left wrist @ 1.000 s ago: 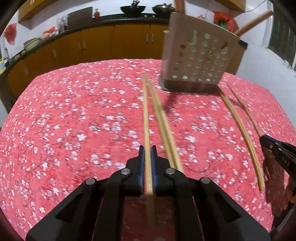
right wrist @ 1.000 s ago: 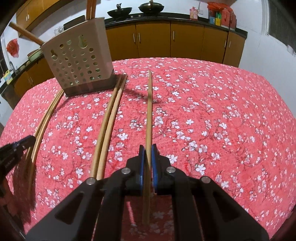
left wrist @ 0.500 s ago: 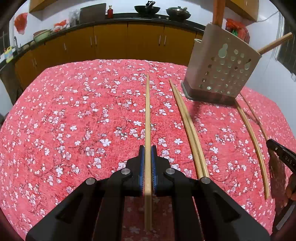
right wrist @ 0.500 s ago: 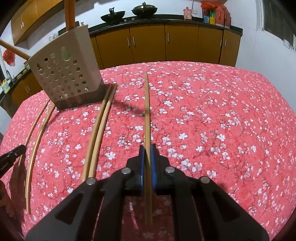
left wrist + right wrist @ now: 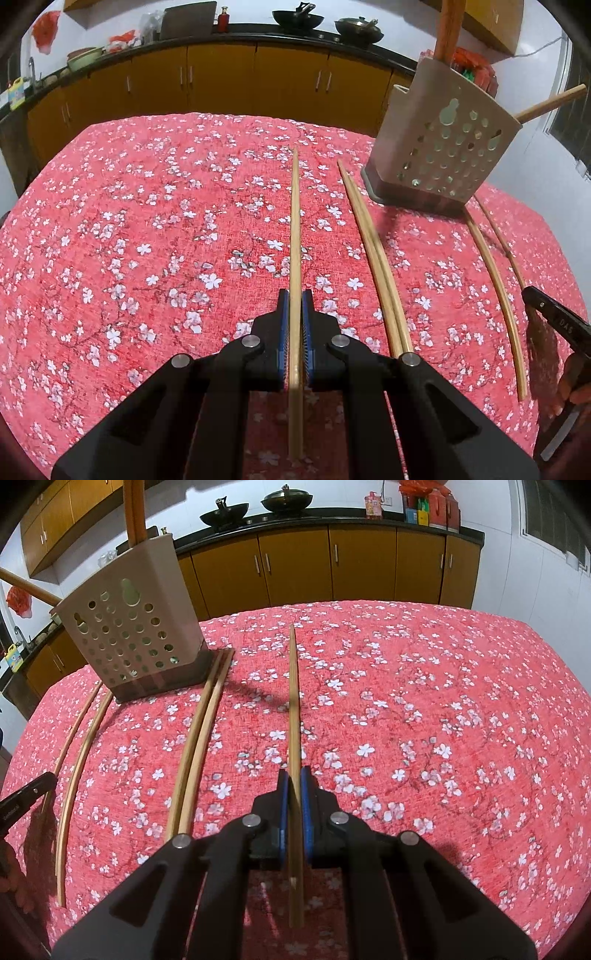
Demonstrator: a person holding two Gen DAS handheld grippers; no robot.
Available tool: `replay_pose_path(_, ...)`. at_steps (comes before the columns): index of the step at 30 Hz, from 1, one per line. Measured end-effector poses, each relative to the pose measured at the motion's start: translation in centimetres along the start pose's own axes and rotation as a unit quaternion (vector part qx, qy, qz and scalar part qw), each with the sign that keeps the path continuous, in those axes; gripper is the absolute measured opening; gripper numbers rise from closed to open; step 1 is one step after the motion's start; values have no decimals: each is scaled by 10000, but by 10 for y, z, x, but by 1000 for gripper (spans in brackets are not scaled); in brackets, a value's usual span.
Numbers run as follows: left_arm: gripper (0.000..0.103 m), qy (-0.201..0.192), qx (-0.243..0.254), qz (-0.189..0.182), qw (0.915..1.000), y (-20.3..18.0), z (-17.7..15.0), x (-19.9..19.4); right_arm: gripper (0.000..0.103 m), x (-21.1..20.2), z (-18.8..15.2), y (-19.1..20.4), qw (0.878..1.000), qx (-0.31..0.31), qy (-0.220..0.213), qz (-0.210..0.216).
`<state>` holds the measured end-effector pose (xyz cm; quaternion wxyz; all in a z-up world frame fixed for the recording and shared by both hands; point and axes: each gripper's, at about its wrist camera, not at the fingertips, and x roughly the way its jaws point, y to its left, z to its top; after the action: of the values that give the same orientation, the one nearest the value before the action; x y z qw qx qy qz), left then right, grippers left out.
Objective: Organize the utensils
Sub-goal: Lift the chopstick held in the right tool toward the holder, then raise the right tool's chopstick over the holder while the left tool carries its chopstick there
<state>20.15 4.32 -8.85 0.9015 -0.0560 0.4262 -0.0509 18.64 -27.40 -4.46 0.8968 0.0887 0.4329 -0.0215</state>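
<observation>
We hold a claw in each hand above a bench covered with a red cloth printed with small white blossoms. The left claw is clamped on a single wooden chopstick, which runs straight out ahead between its blue pads, above the cloth. The right claw is likewise closed tight on another chopstick that points forward in the same way.

From the left claw's camera, a pair of chopsticks lies side by side on the cloth just to the right of the held one, and two more curved-looking sticks lie further right, near the black tip of the other claw at the picture's edge.

A beige utensil holder with round holes stands on a dark base at the far right of this view; wooden handles stick up out of it. From the right claw's camera the same holder stands at the far left, with the pair's far ends touching its base.

Behind the bench runs a row of orange-brown cabinets under a dark worktop carrying two woks.
</observation>
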Motion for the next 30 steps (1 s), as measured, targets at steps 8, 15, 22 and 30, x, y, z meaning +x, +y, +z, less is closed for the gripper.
replay_pose_path(8,9,16,129,84,9999,-5,-8,-7,8,-5,-8,2,10000,-18,5,11)
replay_pose_path(15,8,23,150,92,9998,-3,-9,-10,8,-8,-9,1,10000,12,-12,59)
replay_pose_path(22,8,-256,212,91,9994,-4,3,-33,8,-41,0,-1,9990,8,-422,151)
replay_pose_path(30,8,-727,245,30,9970,-10,24,-66,8,-74,15,-1,9961,10,-855,195)
